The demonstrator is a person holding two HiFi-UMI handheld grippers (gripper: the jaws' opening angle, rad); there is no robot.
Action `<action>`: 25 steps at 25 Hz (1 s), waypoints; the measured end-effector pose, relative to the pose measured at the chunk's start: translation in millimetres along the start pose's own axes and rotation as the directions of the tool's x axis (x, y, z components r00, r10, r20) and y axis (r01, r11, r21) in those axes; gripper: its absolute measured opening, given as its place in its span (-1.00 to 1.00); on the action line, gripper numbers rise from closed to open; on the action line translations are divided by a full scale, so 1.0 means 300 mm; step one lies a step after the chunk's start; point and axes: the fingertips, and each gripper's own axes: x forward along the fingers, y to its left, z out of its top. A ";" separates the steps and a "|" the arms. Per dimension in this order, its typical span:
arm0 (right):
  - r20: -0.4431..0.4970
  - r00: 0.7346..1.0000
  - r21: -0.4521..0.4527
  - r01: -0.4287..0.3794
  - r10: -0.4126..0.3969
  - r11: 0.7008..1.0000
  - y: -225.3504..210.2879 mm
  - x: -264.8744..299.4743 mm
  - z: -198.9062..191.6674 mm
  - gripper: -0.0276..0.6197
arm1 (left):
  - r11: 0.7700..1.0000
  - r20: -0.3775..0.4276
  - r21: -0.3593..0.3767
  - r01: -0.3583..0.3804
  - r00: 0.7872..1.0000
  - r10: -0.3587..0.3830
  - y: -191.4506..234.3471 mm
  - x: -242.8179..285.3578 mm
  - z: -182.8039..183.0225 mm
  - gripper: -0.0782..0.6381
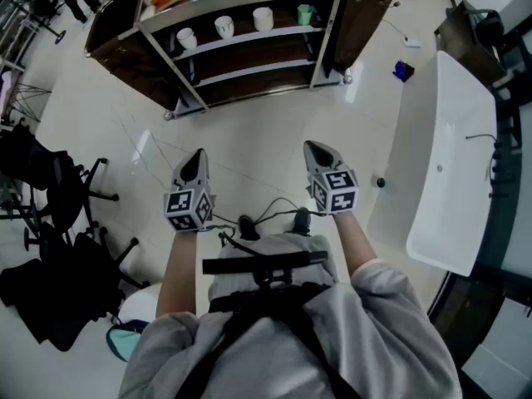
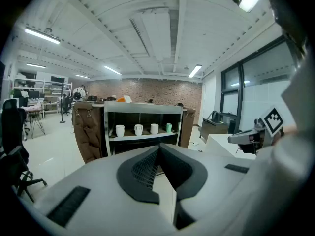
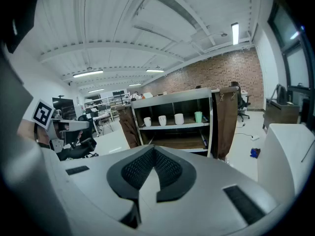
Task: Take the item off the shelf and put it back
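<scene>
A metal shelf unit (image 1: 249,40) stands on the floor some way ahead of me. Its upper board carries three white cups (image 1: 224,27) in a row and a green cup (image 1: 305,13) at the right end. The same row shows in the left gripper view, with white cups (image 2: 138,129) and the green cup (image 2: 169,127), and in the right gripper view, with the green cup (image 3: 198,116). My left gripper (image 1: 198,153) (image 2: 158,146) and right gripper (image 1: 314,146) (image 3: 153,149) are held side by side at waist height, pointing at the shelf, far short of it. Both are shut and empty.
Brown covers (image 1: 116,23) hang on both sides of the shelf unit. A long white table (image 1: 449,165) runs along the right. Black office chairs (image 1: 58,198) stand at the left. A small blue object (image 1: 403,71) lies on the floor at the right, and cables (image 1: 274,214) trail near my feet.
</scene>
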 end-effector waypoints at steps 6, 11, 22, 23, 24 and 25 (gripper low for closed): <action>0.043 0.999 -0.017 0.002 -0.001 1.000 0.062 0.008 0.017 -0.89 | 1.000 0.023 -0.014 -0.012 1.000 0.012 0.093 -0.038 0.021 -0.76; 0.058 0.998 -0.030 0.014 -0.012 0.999 0.123 0.049 0.053 -0.89 | 1.000 0.023 -0.012 0.003 1.000 -0.003 0.161 -0.034 0.034 -0.76; 0.087 0.995 -0.016 0.041 -0.040 0.999 0.302 0.196 0.078 -0.89 | 0.997 0.035 0.041 0.067 0.997 -0.069 0.346 -0.025 0.078 -0.76; 0.088 0.995 -0.023 0.045 -0.043 0.999 0.316 0.208 0.089 -0.89 | 0.996 0.034 0.046 0.075 0.997 -0.076 0.361 -0.022 0.081 -0.76; 0.089 0.995 -0.030 0.049 -0.046 0.998 0.328 0.219 0.103 -0.89 | 0.995 0.032 0.050 0.081 0.996 -0.083 0.375 -0.016 0.086 -0.76; 0.094 0.994 -0.035 0.053 -0.050 0.998 0.335 0.230 0.119 -0.89 | 0.995 0.031 0.055 0.086 0.996 -0.088 0.387 -0.009 0.091 -0.76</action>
